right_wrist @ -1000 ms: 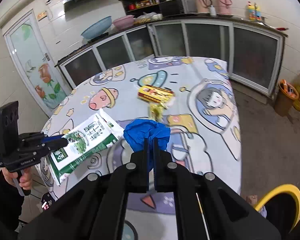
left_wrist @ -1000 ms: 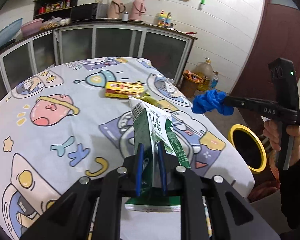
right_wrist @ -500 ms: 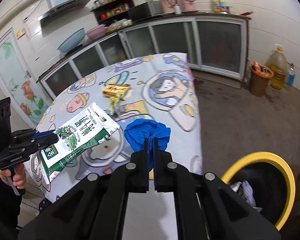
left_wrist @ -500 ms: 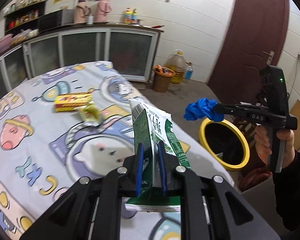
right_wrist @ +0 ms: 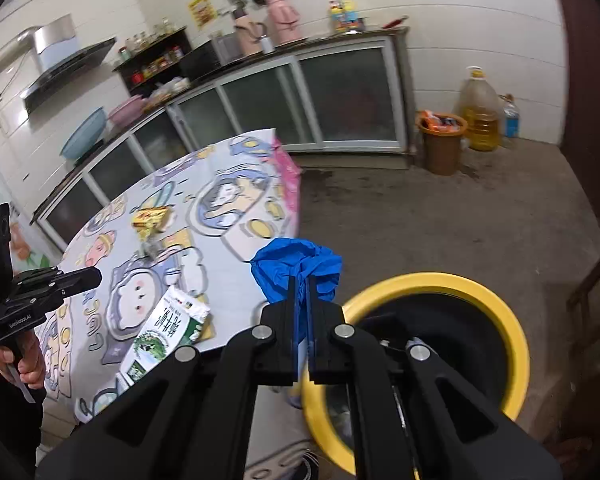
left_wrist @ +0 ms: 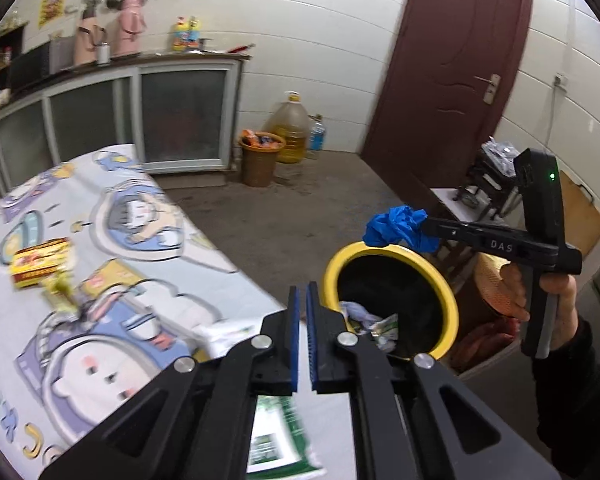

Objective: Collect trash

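Observation:
My right gripper (right_wrist: 303,284) is shut on a crumpled blue glove (right_wrist: 296,266) and holds it beside the near rim of a yellow-rimmed black trash bin (right_wrist: 496,304). In the left wrist view the glove (left_wrist: 396,226) hangs over the bin's far rim (left_wrist: 380,246). My left gripper (left_wrist: 302,292) has its blue pads a narrow gap apart with nothing between them. The green and white packet (right_wrist: 166,330) lies on the table edge below it; it also shows in the left wrist view (left_wrist: 278,436).
The table has a cartoon cloth (left_wrist: 112,248) with a yellow box (left_wrist: 40,262) and a yellow wrapper (left_wrist: 62,290) on it. The bin holds some trash (left_wrist: 370,320). A brown bin (left_wrist: 260,158), oil jug (left_wrist: 288,126) and dark door (left_wrist: 456,64) stand behind.
Both grippers swung right from the table to the bin. The left gripper let go of the green packet, which now lies on the table edge. The right gripper still holds the glove.

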Tool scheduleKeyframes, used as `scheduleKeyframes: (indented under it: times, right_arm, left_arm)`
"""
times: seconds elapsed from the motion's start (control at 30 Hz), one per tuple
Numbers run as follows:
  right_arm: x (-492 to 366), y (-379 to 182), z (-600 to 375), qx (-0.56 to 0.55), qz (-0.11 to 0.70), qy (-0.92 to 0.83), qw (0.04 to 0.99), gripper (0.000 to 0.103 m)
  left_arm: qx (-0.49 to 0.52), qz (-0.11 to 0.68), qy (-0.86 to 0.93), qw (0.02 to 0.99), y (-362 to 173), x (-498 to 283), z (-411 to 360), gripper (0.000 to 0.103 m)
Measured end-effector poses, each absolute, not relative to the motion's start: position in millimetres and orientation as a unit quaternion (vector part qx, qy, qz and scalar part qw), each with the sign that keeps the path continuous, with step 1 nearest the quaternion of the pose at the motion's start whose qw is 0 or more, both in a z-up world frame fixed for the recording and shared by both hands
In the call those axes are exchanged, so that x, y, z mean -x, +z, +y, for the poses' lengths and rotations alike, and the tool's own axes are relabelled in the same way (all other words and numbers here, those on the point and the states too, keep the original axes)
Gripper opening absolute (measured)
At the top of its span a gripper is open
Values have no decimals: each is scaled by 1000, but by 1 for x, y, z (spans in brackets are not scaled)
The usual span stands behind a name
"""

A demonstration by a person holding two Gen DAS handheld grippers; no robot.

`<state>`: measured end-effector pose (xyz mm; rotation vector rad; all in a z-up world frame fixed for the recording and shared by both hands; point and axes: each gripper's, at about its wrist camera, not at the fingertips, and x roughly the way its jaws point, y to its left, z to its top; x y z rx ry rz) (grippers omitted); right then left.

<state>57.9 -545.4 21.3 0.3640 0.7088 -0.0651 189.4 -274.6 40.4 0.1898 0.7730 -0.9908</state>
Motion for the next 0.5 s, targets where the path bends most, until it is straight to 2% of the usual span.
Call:
scheduleKeyframes:
  times: [0.2,0.23,0.3,0.33,0.37,0.5]
  right_arm:
    - [-32,13,-579,-190,345,-67,917,4]
    - [-28,11,-582,-192,346,-69,916,4]
    - [-25,9,-581,-191,347,-69,916,4]
    - [-24,8,-581,-191,346,-68,916,4]
    - [-23,7,-580,-192,346,-66,916,4]
    - [-26,1,-578,-194,348,-56,915,4]
  left_arm:
    - [-99,368,-501,777,36,-184,-310,3]
    - [-101,378,-509,767,34,-184,-311,8]
    - [-120,399,-509,753,27,-184,-309,37]
    - [-154,396,-490,761,22,-182,-303,63]
    - [-173,393,-476,768,19,-181,-300,68]
    - [-218,450,-438,747,-10,-192,-285,68]
